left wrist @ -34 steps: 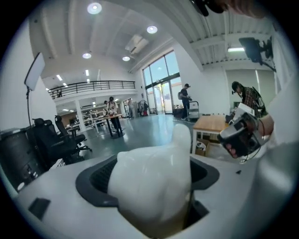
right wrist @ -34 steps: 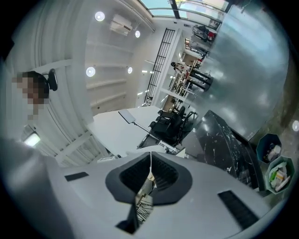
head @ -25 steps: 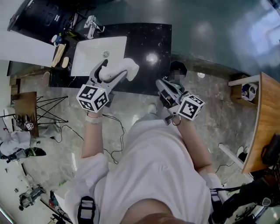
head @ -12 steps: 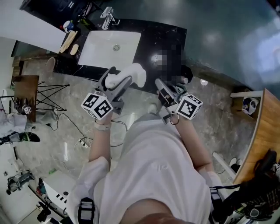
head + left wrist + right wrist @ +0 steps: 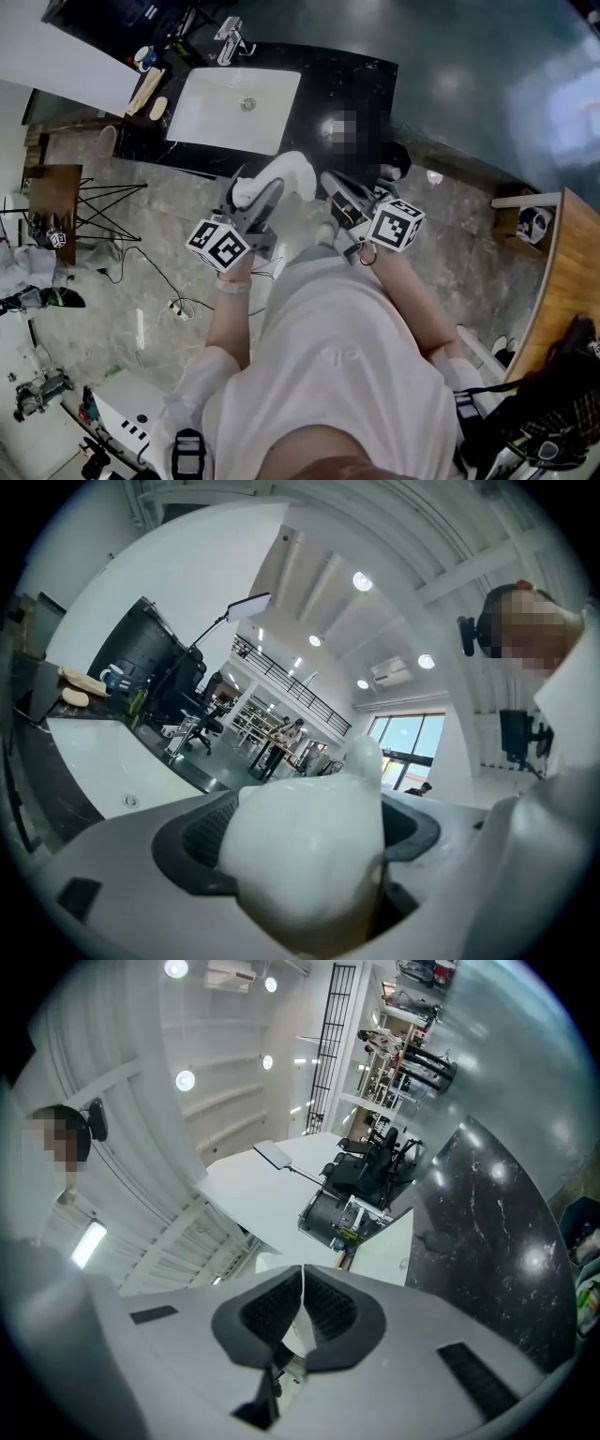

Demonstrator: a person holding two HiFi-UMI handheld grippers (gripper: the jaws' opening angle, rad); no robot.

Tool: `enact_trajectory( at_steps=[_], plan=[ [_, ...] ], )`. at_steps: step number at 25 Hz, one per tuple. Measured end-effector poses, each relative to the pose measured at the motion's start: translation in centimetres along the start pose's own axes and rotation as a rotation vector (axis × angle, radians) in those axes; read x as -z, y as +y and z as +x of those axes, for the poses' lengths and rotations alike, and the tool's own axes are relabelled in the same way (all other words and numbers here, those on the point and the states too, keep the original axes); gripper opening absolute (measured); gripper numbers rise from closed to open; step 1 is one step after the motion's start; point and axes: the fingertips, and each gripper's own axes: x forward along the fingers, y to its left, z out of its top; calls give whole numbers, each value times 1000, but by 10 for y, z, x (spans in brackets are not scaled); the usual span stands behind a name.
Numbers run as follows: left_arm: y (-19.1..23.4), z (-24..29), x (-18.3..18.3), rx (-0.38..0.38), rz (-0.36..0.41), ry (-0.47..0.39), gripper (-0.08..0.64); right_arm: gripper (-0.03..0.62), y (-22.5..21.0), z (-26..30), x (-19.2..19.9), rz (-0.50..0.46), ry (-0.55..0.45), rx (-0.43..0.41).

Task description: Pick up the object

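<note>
Short of the sink (image 5: 234, 108), head view: the left gripper (image 5: 261, 195) holds the white object (image 5: 286, 172), whose long axis runs along the jaws. The right gripper (image 5: 336, 186) is just beside it.

Left gripper view: jaws pinch the object.

Right gripper view: jaws pressed together, empty.

Head view: high above, facing steeply down, distant; covers the floor and the black counter (image 5: 349, 89) with its white basin (image 5: 239, 105).
Left gripper view: close behind its own fingers (image 5: 197, 846), tilted upward; basin (image 5: 94, 771) at left.
Right gripper view: equally close, facing upward; counter (image 5: 487, 1232) at right.
Shared with the head view: counter, basin.
</note>
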Motion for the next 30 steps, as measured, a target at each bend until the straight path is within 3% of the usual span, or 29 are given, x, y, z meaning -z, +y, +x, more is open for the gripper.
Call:
enact_trajectory(
  at_steps=[11,15,30],
  plan=[
    [7,-1,14,14,-65,-29,430,21,-6,1,1,0,1,12],
    [-2,2,13,-2,-63,8,430,21,-7,-3,-1,0,-6,17],
    [2,4,19,36,-83,-10,426,21,-9,-6,-4,19,-31,29]
  ],
)
